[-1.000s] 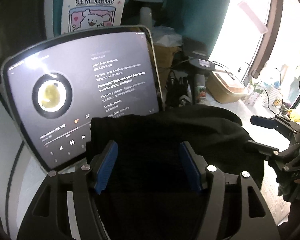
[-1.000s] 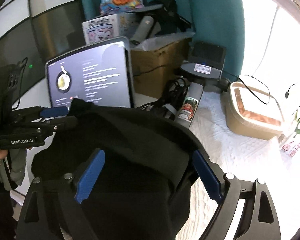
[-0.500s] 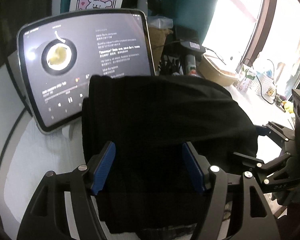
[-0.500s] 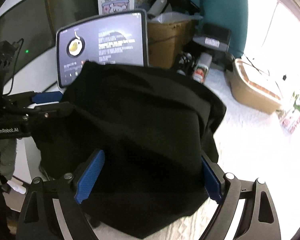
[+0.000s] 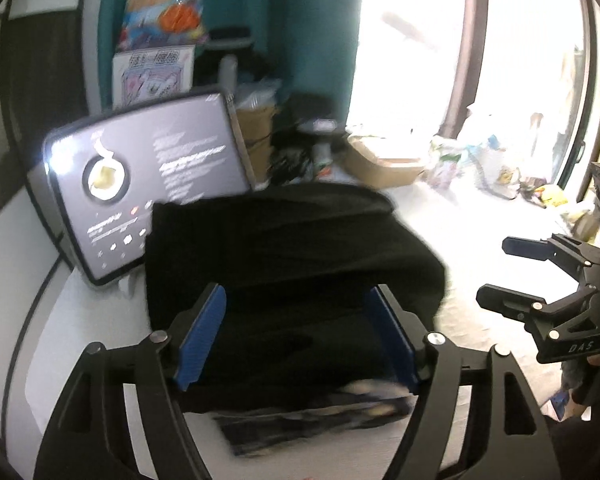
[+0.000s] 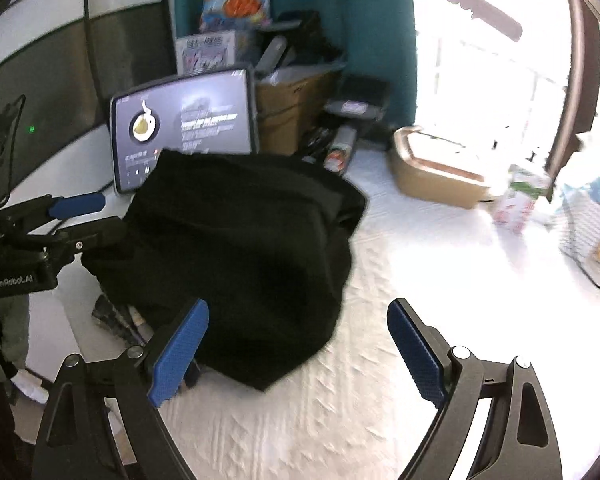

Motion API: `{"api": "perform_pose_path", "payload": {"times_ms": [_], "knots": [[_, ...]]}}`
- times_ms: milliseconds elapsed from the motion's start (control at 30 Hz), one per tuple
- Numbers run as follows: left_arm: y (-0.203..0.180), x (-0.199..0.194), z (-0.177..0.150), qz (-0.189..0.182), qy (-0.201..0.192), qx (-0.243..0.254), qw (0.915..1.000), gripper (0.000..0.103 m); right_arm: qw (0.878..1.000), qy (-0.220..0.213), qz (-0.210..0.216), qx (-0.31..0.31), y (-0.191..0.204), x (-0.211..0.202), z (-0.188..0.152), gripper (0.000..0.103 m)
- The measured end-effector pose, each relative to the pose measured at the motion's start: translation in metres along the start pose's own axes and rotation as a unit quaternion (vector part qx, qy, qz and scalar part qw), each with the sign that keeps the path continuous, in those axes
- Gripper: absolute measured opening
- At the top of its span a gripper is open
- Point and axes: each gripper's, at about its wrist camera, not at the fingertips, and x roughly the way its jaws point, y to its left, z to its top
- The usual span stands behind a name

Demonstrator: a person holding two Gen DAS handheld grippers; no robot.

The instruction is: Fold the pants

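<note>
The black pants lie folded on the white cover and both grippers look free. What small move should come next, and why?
Probably draw both grippers clear and stop. The black pants lie as a folded bundle; the left gripper is opening with no cloth pinched, and the right gripper stands open beside the bundle.

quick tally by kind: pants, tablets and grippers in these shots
black pants: 1
tablet: 1
grippers: 2, the left gripper with jaws opening and nothing pinched, and the right gripper open
total: 4
</note>
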Motion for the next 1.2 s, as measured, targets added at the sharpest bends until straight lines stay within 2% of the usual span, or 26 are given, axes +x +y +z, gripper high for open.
{"api": "perform_pose_path", "payload": {"times_ms": [233, 333, 400, 500, 667, 767, 1000, 1200], "knots": [[-0.047, -0.026, 0.003, -0.031, -0.028, 0.010, 0.9991, 0.077, 0.998, -0.042, -0.047, 0.012, -0.012, -0.068, -0.016, 0.095], [-0.066, -0.042, 0.001, -0.033, -0.042, 0.019, 0.9984, 0.087, 0.995, -0.064, -0.068, 0.020, -0.017, -0.102, -0.025, 0.096], [-0.080, -0.056, -0.001, -0.034, -0.058, 0.025, 0.9974, 0.090, 0.993, -0.079, -0.080, 0.023, -0.018, -0.119, -0.030, 0.096], [-0.096, -0.075, -0.002, -0.040, -0.082, 0.027, 0.9955, 0.091, 0.989, -0.103, -0.102, 0.035, -0.024, -0.149, -0.043, 0.103], [-0.118, -0.096, 0.001, -0.048, -0.110, 0.035, 0.9922, 0.097, 0.980, -0.137, -0.131, 0.063, -0.036, -0.192, -0.064, 0.103], [-0.129, -0.104, 0.003, -0.058, -0.115, 0.039, 0.9909, 0.098, 0.973, -0.162, -0.146, 0.078, -0.041, -0.216, -0.074, 0.103], [-0.136, -0.121, 0.004, -0.031, -0.144, 0.046, 0.9880, 0.098, 0.960, -0.191, -0.182, 0.089, -0.046, -0.247, -0.083, 0.103], [-0.132, -0.130, 0.005, -0.029, -0.156, 0.041, 0.9865, 0.099, 0.957, -0.198, -0.193, 0.087, -0.044, -0.256, -0.084, 0.103]]}}
